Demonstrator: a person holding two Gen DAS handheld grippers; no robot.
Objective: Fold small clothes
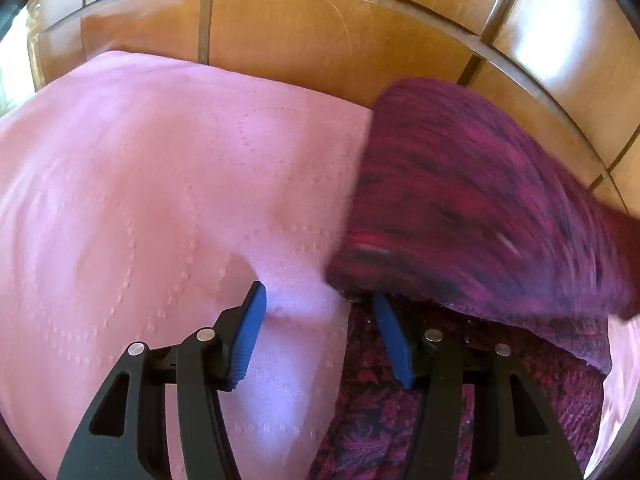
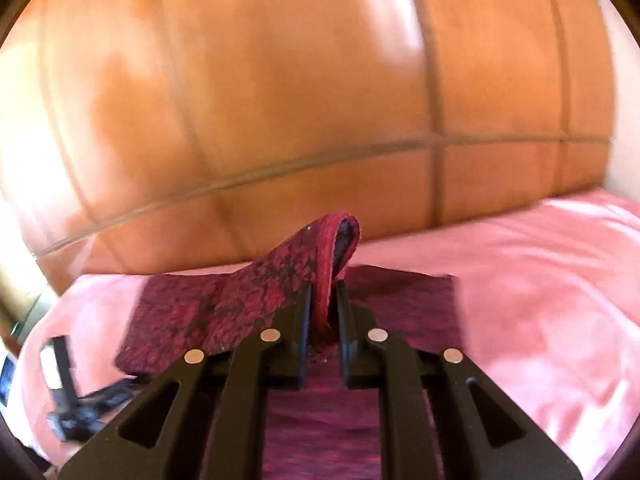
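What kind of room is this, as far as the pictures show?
Most likely a bedroom. The work is done on a bed with a pink bedspread, and a glossy wooden headboard or wardrobe panel stands directly behind it. A dark red patterned garment lies there for folding.

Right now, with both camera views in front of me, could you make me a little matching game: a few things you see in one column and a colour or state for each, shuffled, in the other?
Things:
1. left tongs
2. right tongs
3. bedspread
4. headboard

Colour or state:
A. glossy orange-brown wood
B. pale pink, with stitched dotted lines
C. open, blue pads apart
D. shut on a lifted edge of the maroon garment

Pairs: 1-C, 2-D, 3-B, 4-A
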